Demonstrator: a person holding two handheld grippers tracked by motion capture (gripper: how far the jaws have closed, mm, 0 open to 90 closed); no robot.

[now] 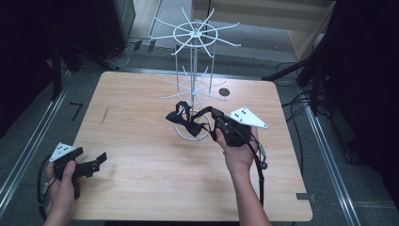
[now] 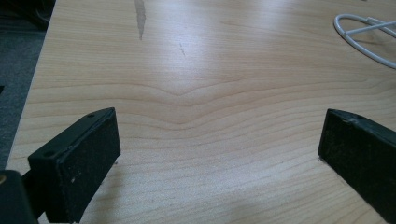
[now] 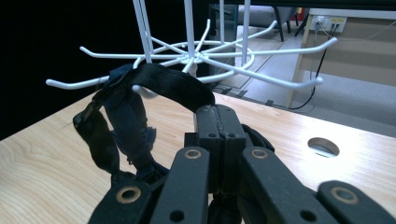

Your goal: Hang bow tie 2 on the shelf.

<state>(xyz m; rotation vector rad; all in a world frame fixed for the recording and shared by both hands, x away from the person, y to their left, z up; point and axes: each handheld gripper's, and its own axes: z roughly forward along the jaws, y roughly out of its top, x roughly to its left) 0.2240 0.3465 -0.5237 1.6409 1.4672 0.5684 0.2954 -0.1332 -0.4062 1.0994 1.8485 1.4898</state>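
Bow tie [image 3: 128, 116], dark navy with black looped strap, fabric crumpled.

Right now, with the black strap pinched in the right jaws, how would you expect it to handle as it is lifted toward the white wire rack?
Probably floppy: the black strap droops in loose loops from the shut right gripper. Likely light, since it hangs from one pinch. It may snag, as it drapes beside the prongs of the white wire rack.
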